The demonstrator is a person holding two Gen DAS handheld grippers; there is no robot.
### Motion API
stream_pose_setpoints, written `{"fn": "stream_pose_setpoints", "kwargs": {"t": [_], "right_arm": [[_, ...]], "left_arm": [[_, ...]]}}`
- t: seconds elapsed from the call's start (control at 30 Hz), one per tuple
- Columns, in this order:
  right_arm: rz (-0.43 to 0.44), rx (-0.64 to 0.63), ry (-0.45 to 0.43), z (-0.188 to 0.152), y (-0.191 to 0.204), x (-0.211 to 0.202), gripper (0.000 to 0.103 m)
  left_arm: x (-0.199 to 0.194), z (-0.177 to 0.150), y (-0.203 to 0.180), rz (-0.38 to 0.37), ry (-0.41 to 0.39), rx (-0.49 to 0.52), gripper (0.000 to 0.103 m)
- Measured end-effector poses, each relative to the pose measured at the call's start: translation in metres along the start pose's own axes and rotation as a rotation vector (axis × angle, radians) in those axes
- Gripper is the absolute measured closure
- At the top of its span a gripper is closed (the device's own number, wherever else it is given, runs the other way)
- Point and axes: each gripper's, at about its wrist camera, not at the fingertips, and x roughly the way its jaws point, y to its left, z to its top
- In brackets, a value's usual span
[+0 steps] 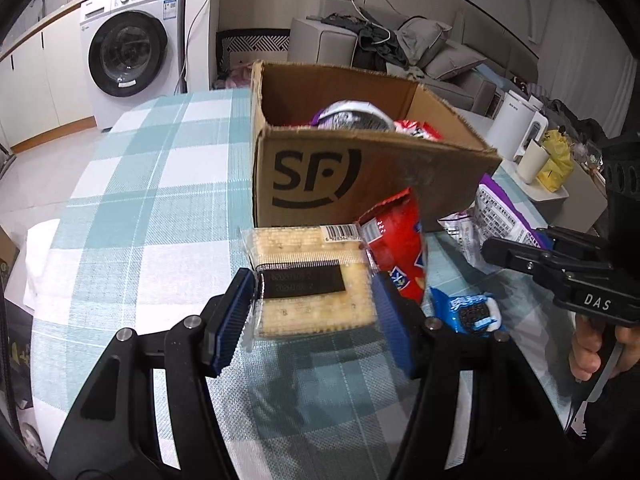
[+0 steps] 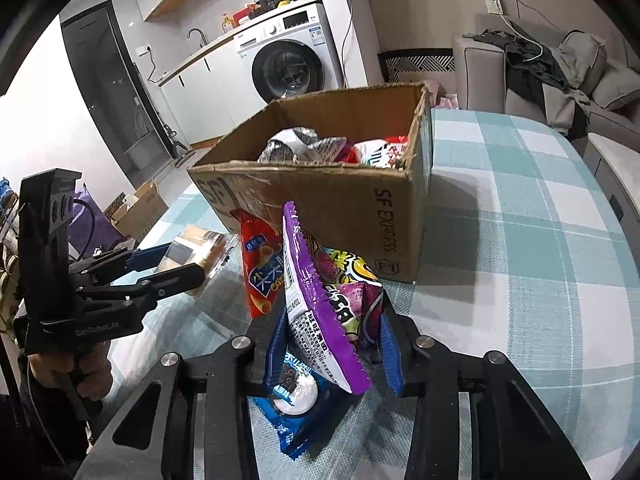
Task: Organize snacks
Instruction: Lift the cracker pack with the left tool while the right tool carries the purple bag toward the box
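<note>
Fingers (image 1: 236, 320) clamp cracker pack (image 1: 310, 280); purple packet (image 2: 320, 308) pinched.

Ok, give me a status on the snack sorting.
Done: a few packets already sit in the cardboard box. In hand: left gripper clamps the cracker pack; right gripper clamps the purple packet. Left: red packet and blue cookie packet.

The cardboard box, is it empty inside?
No, the cardboard box already has snacks in it, with silver packets and a red and white packet showing above its rim.
</note>
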Motion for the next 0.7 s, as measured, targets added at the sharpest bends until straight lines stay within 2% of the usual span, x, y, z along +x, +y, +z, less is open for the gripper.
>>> {"fn": "stream_pose_setpoints", "kwargs": {"t": [0.7], "right_arm": [[-0.01,-0.025,-0.106,0.016,0.015,-0.052,0.063]], "left_arm": [[-0.068,0.023,-0.025,0.0,-0.117,0.019,0.045]]}}
